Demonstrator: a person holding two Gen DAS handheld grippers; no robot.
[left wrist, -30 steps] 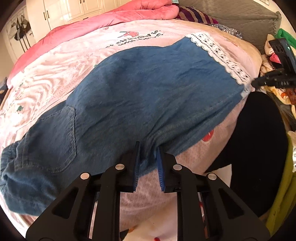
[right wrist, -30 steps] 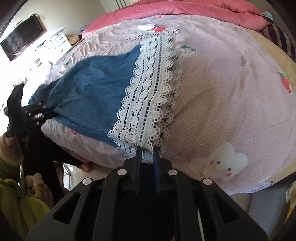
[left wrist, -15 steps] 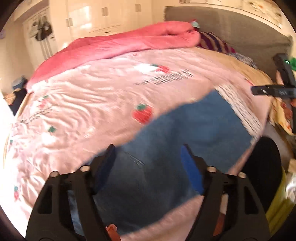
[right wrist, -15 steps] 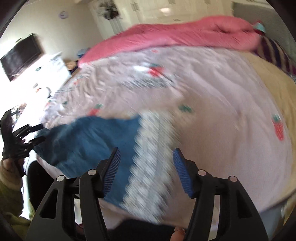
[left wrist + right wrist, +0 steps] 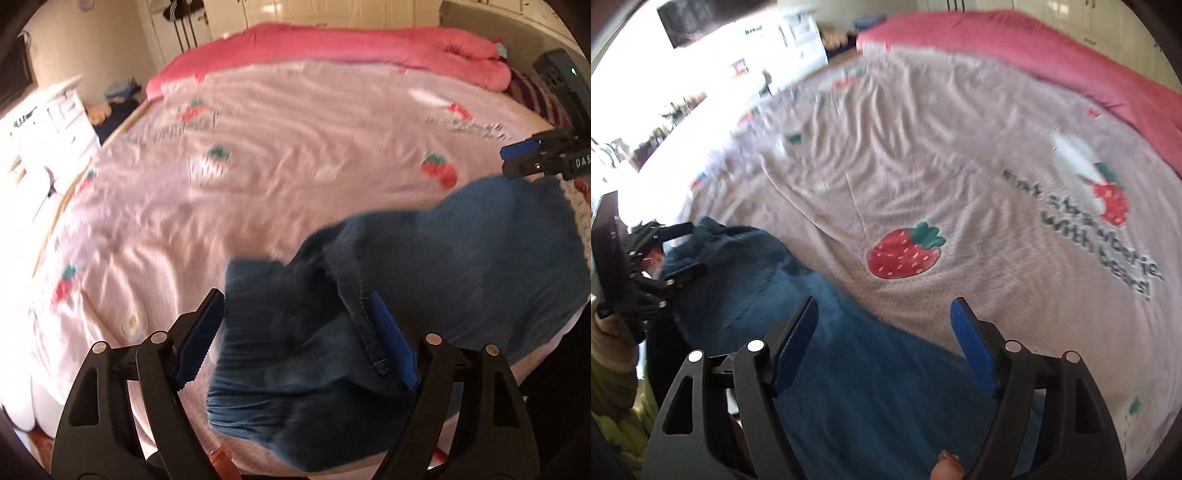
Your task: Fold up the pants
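The blue denim pants (image 5: 424,295) lie on the near edge of the pink strawberry bedsheet (image 5: 277,177), waistband end bunched below my left gripper. My left gripper (image 5: 295,332) is open and empty, its jaws spread wide just above the bunched waistband. My right gripper (image 5: 882,332) is open and empty above the leg end of the pants (image 5: 857,369). The right gripper also shows at the right edge of the left wrist view (image 5: 535,158), and the left gripper at the left edge of the right wrist view (image 5: 665,266). The lace hem is barely visible.
A rolled pink quilt (image 5: 351,44) lies along the far side of the bed. White drawers (image 5: 62,122) stand left of the bed. A dark screen (image 5: 690,18) hangs on the far wall. Printed text (image 5: 1089,221) marks the sheet.
Both grippers let go of the pants and opened wide, then lifted and swung left. The pants now lie lower in both views, bunched at the waistband end.
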